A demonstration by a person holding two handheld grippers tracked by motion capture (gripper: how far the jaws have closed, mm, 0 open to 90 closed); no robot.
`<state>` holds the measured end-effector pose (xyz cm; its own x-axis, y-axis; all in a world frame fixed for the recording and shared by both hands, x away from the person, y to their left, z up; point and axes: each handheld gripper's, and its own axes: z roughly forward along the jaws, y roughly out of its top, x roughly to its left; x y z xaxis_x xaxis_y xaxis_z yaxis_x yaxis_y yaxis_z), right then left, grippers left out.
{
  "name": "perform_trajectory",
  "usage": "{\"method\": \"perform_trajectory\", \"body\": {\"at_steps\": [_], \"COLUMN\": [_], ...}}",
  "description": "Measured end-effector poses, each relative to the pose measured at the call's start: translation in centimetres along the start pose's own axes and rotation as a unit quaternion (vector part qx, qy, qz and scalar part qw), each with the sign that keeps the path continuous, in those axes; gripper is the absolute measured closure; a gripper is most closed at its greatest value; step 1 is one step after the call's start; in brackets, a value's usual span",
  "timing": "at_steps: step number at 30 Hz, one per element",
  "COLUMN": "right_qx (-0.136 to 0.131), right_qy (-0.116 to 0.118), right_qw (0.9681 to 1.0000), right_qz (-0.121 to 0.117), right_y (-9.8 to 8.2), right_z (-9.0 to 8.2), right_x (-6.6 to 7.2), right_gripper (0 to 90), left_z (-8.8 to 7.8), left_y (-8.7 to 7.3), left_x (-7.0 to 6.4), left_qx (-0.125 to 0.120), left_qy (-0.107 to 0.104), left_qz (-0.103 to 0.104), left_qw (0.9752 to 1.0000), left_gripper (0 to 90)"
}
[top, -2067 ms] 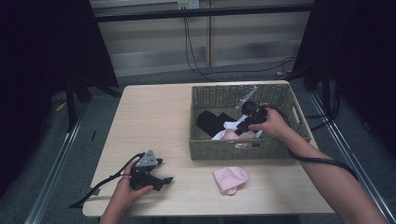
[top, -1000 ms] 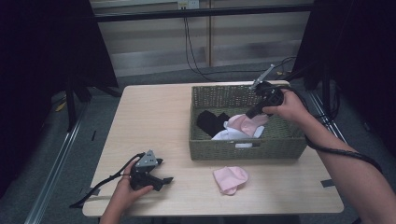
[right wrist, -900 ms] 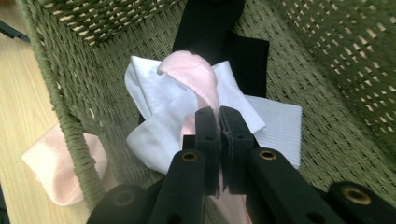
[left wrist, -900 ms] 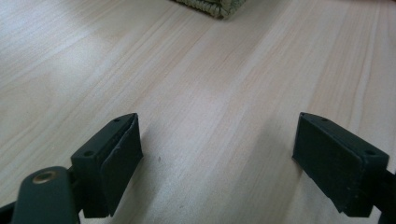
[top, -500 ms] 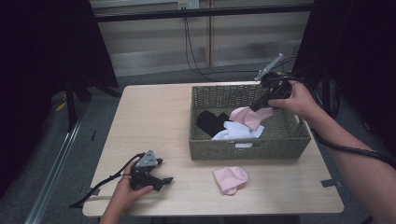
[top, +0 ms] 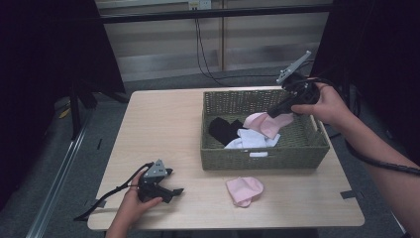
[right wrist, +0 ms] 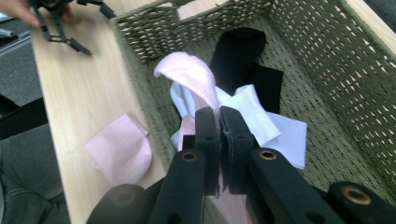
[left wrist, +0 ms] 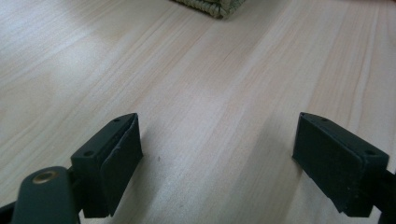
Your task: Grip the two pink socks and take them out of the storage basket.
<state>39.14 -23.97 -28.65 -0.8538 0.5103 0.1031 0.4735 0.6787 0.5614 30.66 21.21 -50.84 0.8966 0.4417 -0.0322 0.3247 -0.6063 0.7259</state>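
Right gripper (top: 271, 113), jaws clamped on a pink sock (top: 270, 124) lifted above the woven basket (top: 265, 154). Left gripper (top: 171, 182), jaws apart, rests at 7 o'clock. One pink sock on the table (top: 244, 190) is out; black and apparently white socks remain.

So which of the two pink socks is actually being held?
The pink sock hanging over the woven green basket, pinched in the right gripper. The other pink sock lies untouched on the wooden table, in front of the basket.
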Motion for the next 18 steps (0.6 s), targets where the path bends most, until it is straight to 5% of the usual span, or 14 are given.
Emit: {"method": "perform_trajectory", "body": {"at_steps": [10,18], "right_qx": [-0.005,0.005], "right_qy": [0.026,0.064], "right_qw": [0.9991,0.9957], "right_qz": [-0.033,-0.067], "right_y": [-0.2,-1.3], "right_z": [-1.0,1.0], "right_x": [3.1,6.6], "right_gripper": [86.7,86.7], "left_z": [0.0,0.0], "left_y": [0.0,0.0], "left_x": [0.0,0.0], "left_qx": [0.0,-0.002], "left_qy": [0.0,0.001], "left_qz": [0.0,-0.001], "left_qw": [1.0,1.0], "left_gripper": [14.8,14.8]}}
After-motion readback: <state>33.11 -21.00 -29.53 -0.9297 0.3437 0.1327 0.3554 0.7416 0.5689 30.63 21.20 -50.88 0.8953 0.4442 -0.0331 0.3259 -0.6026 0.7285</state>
